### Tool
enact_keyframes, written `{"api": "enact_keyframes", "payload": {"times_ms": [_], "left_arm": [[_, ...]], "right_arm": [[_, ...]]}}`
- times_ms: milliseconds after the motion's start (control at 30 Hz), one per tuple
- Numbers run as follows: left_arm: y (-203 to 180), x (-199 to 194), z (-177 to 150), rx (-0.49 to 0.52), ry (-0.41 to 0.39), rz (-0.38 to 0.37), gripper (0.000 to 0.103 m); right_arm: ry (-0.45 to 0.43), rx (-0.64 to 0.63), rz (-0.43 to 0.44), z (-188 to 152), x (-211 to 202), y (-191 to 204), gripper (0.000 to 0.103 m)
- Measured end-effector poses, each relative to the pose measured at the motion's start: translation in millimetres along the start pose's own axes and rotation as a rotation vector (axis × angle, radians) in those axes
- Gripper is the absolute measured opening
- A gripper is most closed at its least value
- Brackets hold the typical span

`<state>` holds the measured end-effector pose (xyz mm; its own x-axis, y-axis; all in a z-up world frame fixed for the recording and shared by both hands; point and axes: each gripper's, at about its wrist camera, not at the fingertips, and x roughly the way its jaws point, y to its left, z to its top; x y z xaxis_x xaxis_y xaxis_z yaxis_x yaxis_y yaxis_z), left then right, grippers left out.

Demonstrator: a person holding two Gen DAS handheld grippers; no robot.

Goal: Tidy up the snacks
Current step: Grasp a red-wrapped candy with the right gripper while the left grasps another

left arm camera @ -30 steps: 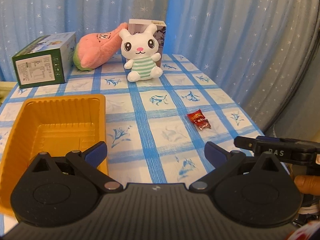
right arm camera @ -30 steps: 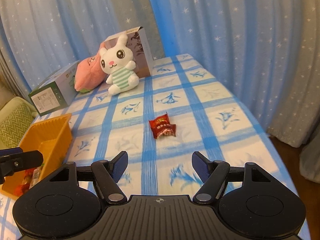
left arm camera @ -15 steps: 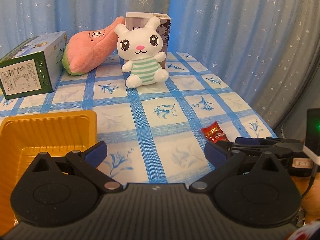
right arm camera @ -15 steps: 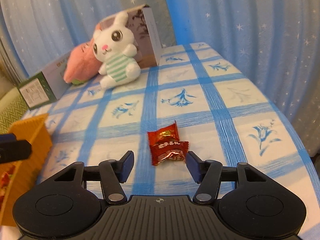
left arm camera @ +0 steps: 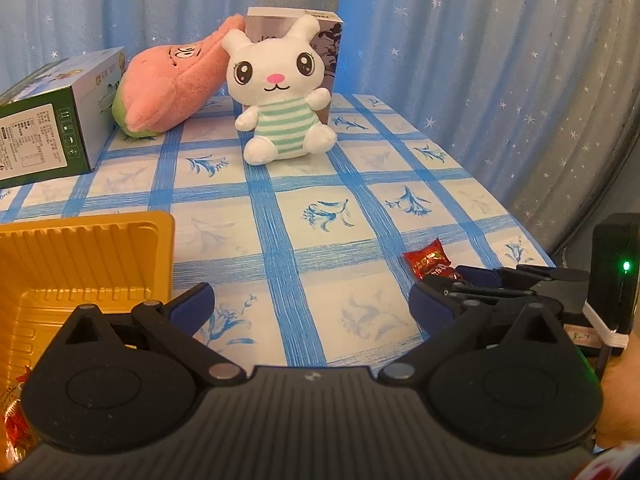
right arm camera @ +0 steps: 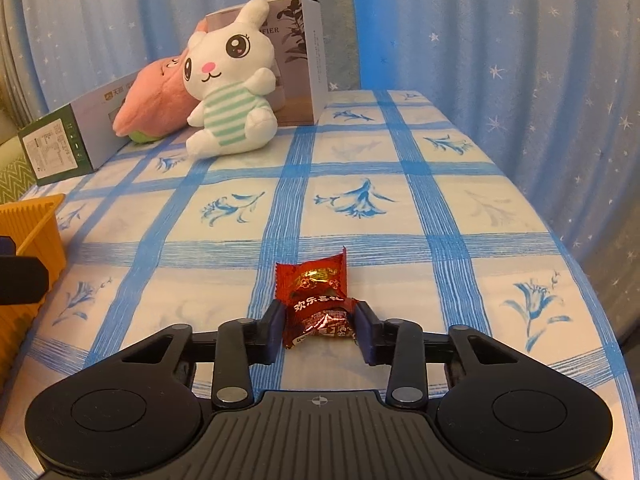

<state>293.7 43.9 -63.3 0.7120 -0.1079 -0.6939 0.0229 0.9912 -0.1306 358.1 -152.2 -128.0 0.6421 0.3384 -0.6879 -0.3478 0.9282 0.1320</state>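
Orange tray (left arm camera: pixel 86 264) sat at near left of the worktop (right arm camera: pixel 360 216). Left gripper (left arm camera: pixel 310 304) hovered beside it, fingers wide, nothing between them. Right gripper (right arm camera: pixel 320 326) rested low at near right, fingers narrow and pressed against both sides of the red candy (right arm camera: pixel 318 304), which lay on the worktop.

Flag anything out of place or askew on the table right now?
One red candy lies loose on the tablecloth, apart from the yellow tray holding other wrapped snacks; the right gripper is shut on it. Pink plush lies tilted against the boxes.
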Motion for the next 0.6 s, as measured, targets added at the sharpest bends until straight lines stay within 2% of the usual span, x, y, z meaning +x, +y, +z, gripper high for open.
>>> {"api": "enact_keyframes", "payload": {"times_ms": [167,300,467,600], "left_arm": [[-9,3,1,0.027,0.008,-0.006,0.102],[-20,10,7,0.066,0.008,-0.007,0.102],[-42,34,17,0.183,0.02,-0.017,0.101],[-59,60,21,0.267,0.058,-0.05,0.093]], "right_arm": [[0.008,0.012,-0.013,1,-8,-2,0.033],[-0.033,0.055,-0.031,6,-27,-13,0.033],[-0.045,0.117,-0.083,8,-40,-34,0.033],[-0.037,0.147,-0.112,6,-39,-46,0.033]]}}
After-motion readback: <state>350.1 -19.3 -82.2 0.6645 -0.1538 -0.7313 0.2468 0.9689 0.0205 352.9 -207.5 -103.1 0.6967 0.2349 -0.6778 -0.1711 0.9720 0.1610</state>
